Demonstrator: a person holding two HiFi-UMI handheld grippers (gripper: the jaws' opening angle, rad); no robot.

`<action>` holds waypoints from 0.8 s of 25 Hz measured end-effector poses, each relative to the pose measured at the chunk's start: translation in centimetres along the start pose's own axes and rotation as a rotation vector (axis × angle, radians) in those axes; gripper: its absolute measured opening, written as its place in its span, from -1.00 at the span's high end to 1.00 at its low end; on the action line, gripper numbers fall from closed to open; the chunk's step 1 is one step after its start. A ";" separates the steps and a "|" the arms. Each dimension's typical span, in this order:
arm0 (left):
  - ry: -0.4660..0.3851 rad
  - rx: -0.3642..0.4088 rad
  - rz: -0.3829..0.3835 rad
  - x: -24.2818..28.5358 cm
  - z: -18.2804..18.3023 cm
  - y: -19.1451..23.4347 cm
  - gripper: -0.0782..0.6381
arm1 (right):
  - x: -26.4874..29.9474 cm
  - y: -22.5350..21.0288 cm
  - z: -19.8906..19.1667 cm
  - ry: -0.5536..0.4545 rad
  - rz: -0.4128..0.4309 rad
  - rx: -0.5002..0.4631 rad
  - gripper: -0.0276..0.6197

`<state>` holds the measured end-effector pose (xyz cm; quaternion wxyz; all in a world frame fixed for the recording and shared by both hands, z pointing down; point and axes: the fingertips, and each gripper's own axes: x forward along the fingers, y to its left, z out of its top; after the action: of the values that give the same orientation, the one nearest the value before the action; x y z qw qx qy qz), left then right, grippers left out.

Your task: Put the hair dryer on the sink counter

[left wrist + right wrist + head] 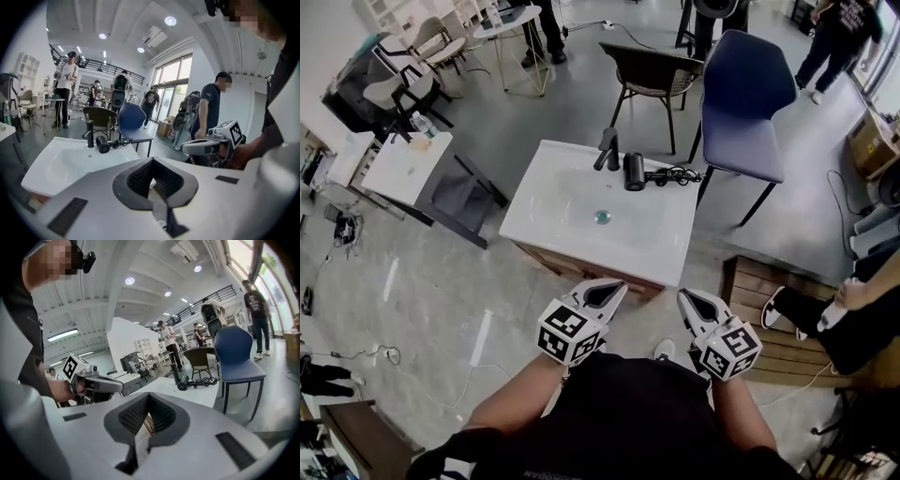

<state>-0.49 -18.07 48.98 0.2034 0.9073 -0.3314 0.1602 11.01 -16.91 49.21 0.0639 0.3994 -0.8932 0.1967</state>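
Observation:
A black hair dryer (pixel 634 172) lies on the white sink counter (pixel 553 202) at its far edge, right of the black faucet (pixel 608 150); its cord (pixel 673 175) is bunched beside it. It also shows small in the left gripper view as the hair dryer (pixel 102 144) and in the right gripper view as the hair dryer (pixel 183 382). My left gripper (pixel 614 289) and right gripper (pixel 686 298) hang side by side short of the counter's near edge, close to my body. Both are shut with nothing in them. The jaws of the left gripper (pixel 152 185) and of the right gripper (pixel 146 420) meet.
A blue chair (pixel 745 103) and a brown chair (pixel 649 70) stand behind the counter. A low wooden platform (pixel 750 281) with a seated person's shoe (pixel 773 305) lies to the right. A white table (pixel 398 164) is at the left. Several people stand in the background.

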 end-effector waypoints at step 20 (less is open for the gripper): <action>0.010 0.011 -0.007 0.5 0.1 -0.2 0.78 | -0.1 -0.3 -0.8 0.016 -0.009 -0.001 0.90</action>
<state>-0.01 -18.27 49.06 0.2009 0.9087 -0.3262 0.1658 11.29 -16.73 49.98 0.0721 0.4016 -0.8910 0.1990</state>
